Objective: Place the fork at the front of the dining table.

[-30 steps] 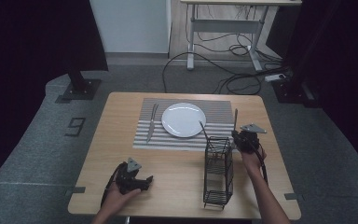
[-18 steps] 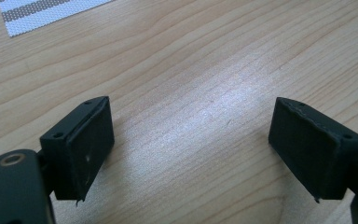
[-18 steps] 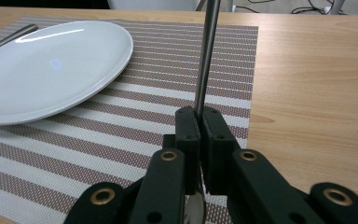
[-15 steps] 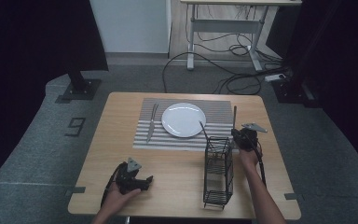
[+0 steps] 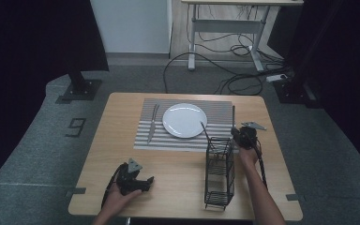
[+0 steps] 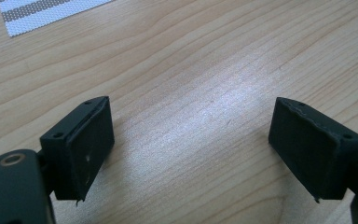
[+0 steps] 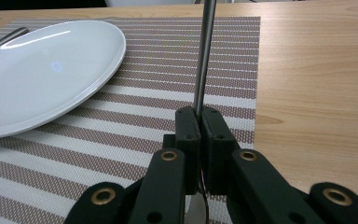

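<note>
Change: against the earlier frames, the right gripper [image 5: 242, 136] has barely shifted; it and its metal utensil [image 5: 233, 116] sit a touch nearer the striped placemat's [image 5: 220, 108] right edge. The left gripper [image 5: 138, 183] has stayed put.
Landmark: white plate [image 5: 184, 120], at the middle of the placemat on the wooden counter [image 5: 122, 108].
Right gripper: right of the plate, at the placemat's right edge; its fingers [image 7: 188, 135] are clenched on the utensil's thin handle [image 7: 204, 56], which rises straight up between them in the right gripper view.
Utensil type: cannot tell; its working end is hidden below the fingers.
Left gripper: well apart from the plate, toward the near-left counter edge, resting in the person's left hand [image 5: 119, 199]; fingers [image 6: 81, 144] released, spread wide over bare wood, nothing between them.
Knife [image 5: 152, 123]: just left of the plate, lying on the placemat.
Wire cutlery caddy [image 5: 219, 172]: nearer than the plate and to its right, upright, a second utensil [image 5: 205, 131] sticking out of its top.
Right hand [image 5: 248, 154]: just beside the caddy's right side.
</note>
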{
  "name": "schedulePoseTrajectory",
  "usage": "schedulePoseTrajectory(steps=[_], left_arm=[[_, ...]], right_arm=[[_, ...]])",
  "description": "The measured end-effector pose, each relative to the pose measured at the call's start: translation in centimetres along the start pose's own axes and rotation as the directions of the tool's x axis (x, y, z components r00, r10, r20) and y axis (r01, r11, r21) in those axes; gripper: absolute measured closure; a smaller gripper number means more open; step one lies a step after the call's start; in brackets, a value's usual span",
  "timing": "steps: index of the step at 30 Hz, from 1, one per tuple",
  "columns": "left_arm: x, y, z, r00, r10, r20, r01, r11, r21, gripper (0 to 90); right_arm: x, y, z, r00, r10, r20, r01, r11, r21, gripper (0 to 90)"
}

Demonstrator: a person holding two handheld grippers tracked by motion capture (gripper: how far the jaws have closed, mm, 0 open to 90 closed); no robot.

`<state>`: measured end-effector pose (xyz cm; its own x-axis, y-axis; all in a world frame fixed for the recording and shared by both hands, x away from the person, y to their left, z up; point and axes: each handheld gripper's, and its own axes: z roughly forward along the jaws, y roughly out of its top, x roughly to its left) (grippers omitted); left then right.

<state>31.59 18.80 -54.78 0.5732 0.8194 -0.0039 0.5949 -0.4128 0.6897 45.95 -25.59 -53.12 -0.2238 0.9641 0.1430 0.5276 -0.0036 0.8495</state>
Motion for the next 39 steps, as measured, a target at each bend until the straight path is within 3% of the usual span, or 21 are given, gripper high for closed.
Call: schedulePoseTrajectory(steps=[10,21,32,39], left_arm=[[0.0,0.0,0.0,1.0,0.0,0.0,0.0,1.0,0.0,14.0],[0.0,0.0,0.0,1.0,0.0,0.0,0.0,1.0,0.0,14.0],[-0.1,0.0,0.0,1.0,-0.004,-0.004,0.004,1.0,-0.001,14.3],[-0.1,0.0,-0.1,1.0,-0.005,-0.005,0.005,1.0,0.0,14.4]], right_arm=[[-0.3,-0.4,1.2,0.9996,0.026,-0.01,-0.025,1.0,0.004,86.2],[-0.1,-0.8,1.8,0.9997,0.011,-0.023,-0.011,1.0,0.017,86.2],[0.6,-0.7,3.0,0.9995,-0.014,0.027,0.012,0.997,0.07,86.0],[0.6,-0.6,3.3,0.9994,-0.015,0.032,0.013,0.996,0.084,86.0]])
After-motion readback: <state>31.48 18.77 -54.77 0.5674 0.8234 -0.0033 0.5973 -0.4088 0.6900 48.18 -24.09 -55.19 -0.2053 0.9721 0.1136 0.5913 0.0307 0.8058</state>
